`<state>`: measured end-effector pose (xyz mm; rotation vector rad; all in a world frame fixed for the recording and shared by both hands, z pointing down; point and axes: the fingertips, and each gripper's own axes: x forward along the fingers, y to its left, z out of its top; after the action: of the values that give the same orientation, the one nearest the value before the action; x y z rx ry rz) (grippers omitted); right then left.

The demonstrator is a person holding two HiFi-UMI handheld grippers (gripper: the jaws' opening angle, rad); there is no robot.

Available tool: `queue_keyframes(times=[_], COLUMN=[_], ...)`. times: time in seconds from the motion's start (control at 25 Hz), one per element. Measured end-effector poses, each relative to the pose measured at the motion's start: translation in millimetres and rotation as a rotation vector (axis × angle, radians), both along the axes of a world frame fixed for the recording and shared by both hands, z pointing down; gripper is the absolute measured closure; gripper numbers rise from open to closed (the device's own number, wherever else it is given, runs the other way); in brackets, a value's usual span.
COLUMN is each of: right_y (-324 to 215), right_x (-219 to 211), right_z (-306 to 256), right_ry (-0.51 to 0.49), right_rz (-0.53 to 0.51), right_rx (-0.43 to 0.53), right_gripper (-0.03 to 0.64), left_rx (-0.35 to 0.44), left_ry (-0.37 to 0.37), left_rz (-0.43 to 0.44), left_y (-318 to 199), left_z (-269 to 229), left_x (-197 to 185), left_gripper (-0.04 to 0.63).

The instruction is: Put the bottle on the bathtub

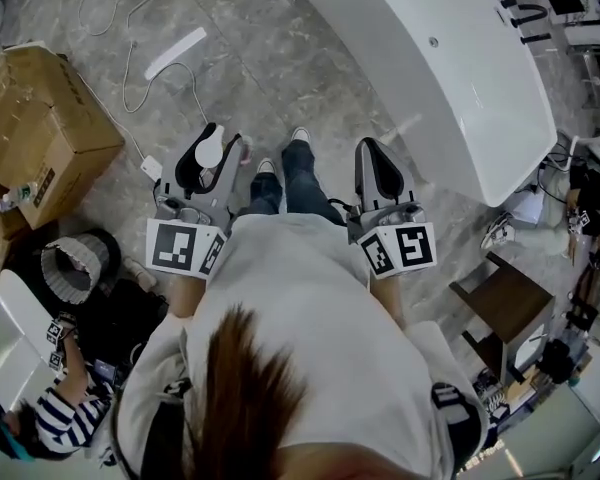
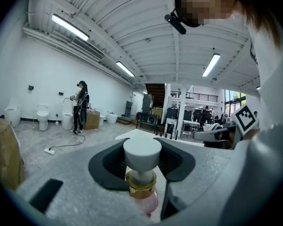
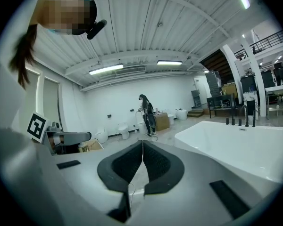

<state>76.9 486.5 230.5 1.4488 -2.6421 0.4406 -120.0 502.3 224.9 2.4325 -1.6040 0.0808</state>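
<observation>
A bottle with a white pump cap point(image 2: 142, 150), a gold collar and a pink body sits between the jaws of my left gripper point(image 2: 142, 164), which is shut on its neck. In the head view the bottle's cap point(image 1: 210, 151) shows inside the left gripper point(image 1: 208, 160), held above the marble floor in front of the person's feet. My right gripper point(image 1: 378, 166) is level with it on the right; its pads point(image 3: 132, 166) are pressed together on nothing. The long white bathtub point(image 1: 430, 58) lies ahead to the right, and its rim point(image 3: 236, 145) fills the right gripper view's right side.
A cardboard box point(image 1: 40, 118) stands at the left, with white cables and a power strip point(image 1: 150, 166) on the floor. A brown stool point(image 1: 505, 303) is at the right. A person in a striped top point(image 1: 60, 413) crouches at the lower left. Another person point(image 2: 80, 106) stands by toilets far off.
</observation>
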Motion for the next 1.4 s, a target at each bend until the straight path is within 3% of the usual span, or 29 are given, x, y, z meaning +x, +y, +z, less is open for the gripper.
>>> queue_keyframes(times=[0.2, 0.64, 1.24, 1.4], right_y=[-44.7, -131.0, -179.9, -184.2], right_x=[1.8, 27.5, 77.0, 85.9], right_z=[5.0, -12.7, -16.5, -13.5], right_ry=[0.019, 0.000, -0.019, -0.032], right_rz=[-0.019, -0.082, -0.101, -0.088], right_rx=[-0.024, 0.032, 0.049, 0.040], right_gripper=[0.603, 0.603, 0.603, 0.603], left_rx=[-0.013, 0.035, 0.072, 0.085], left_ry=[0.000, -0.014, 0.008, -0.014], left_rz=[-0.034, -0.125, -0.211, -0.209], left_y=[-34.3, -108.0, -148.5, -157.4], left_z=[2.0, -13.1, -25.2, -32.2], left_x=[1.1, 14.6, 39.6, 41.8], left_gripper=[0.436, 0.436, 0.436, 0.436])
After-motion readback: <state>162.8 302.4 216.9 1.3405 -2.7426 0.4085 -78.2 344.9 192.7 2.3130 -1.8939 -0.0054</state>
